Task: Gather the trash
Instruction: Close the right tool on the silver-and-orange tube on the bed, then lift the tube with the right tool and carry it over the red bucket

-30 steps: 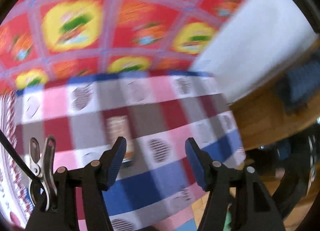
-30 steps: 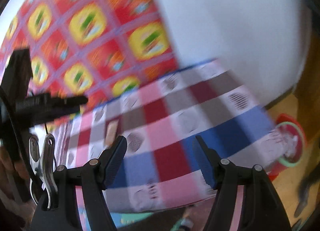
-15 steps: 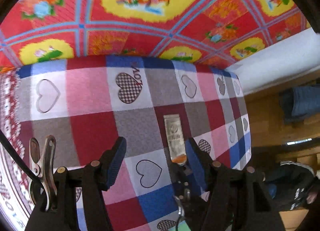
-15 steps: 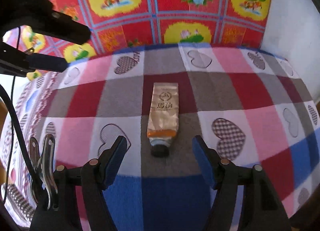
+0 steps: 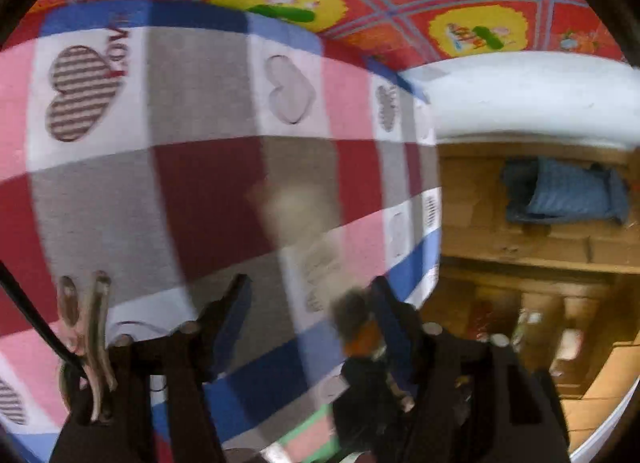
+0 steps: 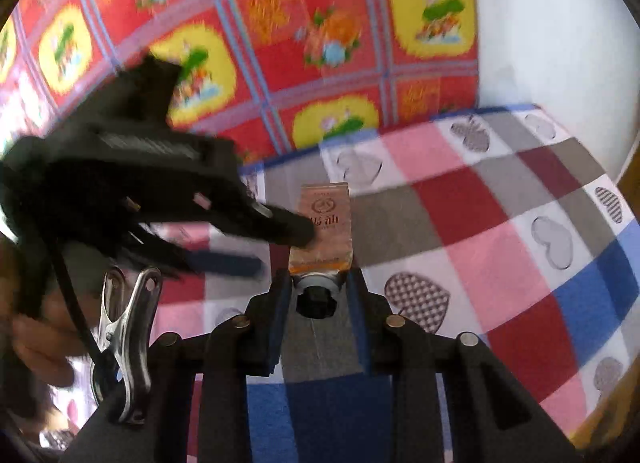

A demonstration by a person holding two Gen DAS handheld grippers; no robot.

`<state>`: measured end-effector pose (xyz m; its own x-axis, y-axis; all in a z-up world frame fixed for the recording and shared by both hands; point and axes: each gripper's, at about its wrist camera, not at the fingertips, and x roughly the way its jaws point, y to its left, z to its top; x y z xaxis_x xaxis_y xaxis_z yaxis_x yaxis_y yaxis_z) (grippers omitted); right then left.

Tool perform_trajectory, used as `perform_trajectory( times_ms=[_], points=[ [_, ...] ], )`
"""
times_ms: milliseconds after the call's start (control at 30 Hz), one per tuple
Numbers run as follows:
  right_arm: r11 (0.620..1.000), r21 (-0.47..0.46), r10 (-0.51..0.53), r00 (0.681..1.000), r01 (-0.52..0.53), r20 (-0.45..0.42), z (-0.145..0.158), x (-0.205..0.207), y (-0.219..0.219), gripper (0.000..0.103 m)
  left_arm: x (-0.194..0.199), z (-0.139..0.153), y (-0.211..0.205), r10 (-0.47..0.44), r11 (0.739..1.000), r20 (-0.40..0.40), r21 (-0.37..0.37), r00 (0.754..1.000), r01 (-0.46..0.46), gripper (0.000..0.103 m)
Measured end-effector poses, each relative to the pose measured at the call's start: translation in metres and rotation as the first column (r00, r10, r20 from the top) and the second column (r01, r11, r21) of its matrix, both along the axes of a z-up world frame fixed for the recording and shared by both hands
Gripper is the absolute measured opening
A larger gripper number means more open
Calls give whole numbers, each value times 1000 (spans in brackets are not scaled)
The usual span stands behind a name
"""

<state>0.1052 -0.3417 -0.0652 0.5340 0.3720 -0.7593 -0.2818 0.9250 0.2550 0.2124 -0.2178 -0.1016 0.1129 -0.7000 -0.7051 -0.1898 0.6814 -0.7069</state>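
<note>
Tube [image 6: 325, 223] of cream, crumpled and coppery, lies on the checked heart blanket [image 6: 500, 231] with the right tongs [image 6: 318, 295] clenched on its black cap end, while the left tongs [image 5: 310, 303] hang released, one of their fingers [image 6: 288, 229] pressing the tube's body. Pinched only at the cap, it could swivel or slip free when lifted. Behind, a red floral cloth [image 6: 280, 43] and white wall [image 6: 560, 43].

item: squeezed tube [image 6: 325, 223], tan-gold with a dark round emblem and printed characters
cap: small, black, on a silver neck, orange band just above it
pose: lengthwise, cap end toward the camera, flat crimped end away
place: on the checked heart-print blanket [image 6: 500, 223], cap end between the right claw [image 6: 318, 295] pads
</note>
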Motion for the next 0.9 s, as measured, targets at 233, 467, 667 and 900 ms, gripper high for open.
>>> perform_trajectory(
  times_ms=[233,467,667,900],
  points=[
    [999,26,-42,999,41,28,22,-10,-28,25,4,41,-44,-45,997,142,-52,989,53,6],
    [987,55,-155,986,152,57,38,-27,-76,25,-3,65,-107,-133,988,201,-50,971,145,5],
    [977,43,-213,974,210,83,50,-41,-122,25,-11,80,-160,-181,980,225,-45,957,196,5],
    [957,53,-291,951,286,109,61,-59,-186,25,-22,93,-239,-252,961,254,-48,934,272,5]
  ],
)
